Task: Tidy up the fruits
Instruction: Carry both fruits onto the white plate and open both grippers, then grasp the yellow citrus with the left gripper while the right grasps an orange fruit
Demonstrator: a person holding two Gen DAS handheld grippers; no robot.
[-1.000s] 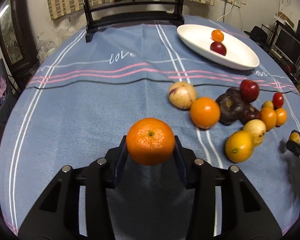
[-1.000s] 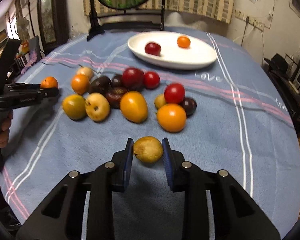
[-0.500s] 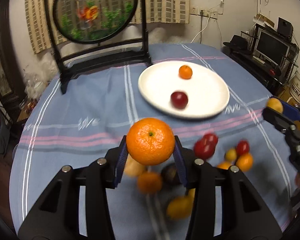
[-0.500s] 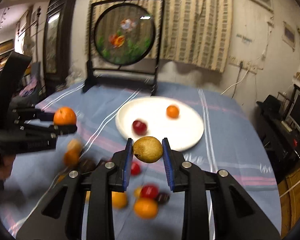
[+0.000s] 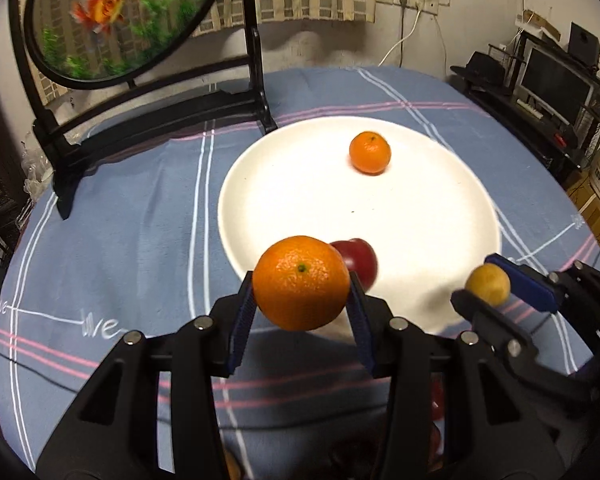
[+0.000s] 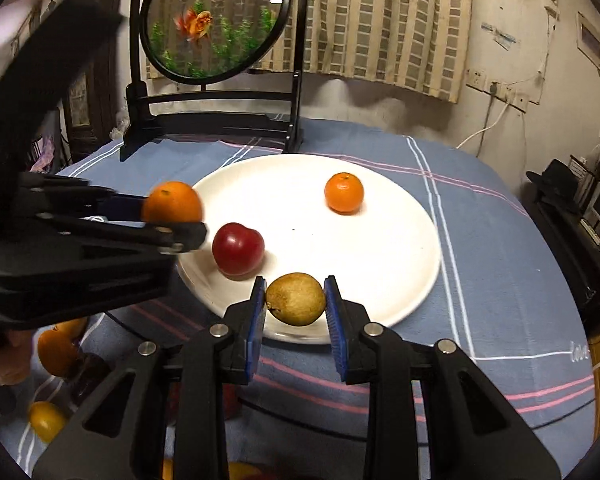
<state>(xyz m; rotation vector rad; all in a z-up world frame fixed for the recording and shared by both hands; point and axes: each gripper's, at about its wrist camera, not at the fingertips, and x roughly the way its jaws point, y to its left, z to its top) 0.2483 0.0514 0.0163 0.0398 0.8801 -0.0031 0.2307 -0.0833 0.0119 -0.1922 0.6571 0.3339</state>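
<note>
My left gripper [image 5: 302,312] is shut on a large orange [image 5: 301,282] and holds it above the near edge of the white plate [image 5: 292,200]. My right gripper [image 6: 296,314] is shut on a brown-yellow pear-like fruit [image 6: 296,298] over the plate's near rim [image 6: 404,280]. On the plate lie a small orange [image 5: 370,152] [image 6: 344,193] and a red plum [image 5: 360,262] [image 6: 238,248]. The right gripper also shows at the right in the left wrist view [image 5: 496,294]; the left gripper also shows at the left in the right wrist view [image 6: 172,220].
A round goldfish screen on a black stand [image 5: 160,104] [image 6: 216,120] stands behind the plate on the blue striped cloth [image 5: 120,248]. Several loose fruits [image 6: 56,352] lie on the cloth at the lower left of the right wrist view.
Both grippers have lifted their fruits off the cloth and moved forward to the plate; the plate is now much closer and the loose fruit pile has dropped below view.
</note>
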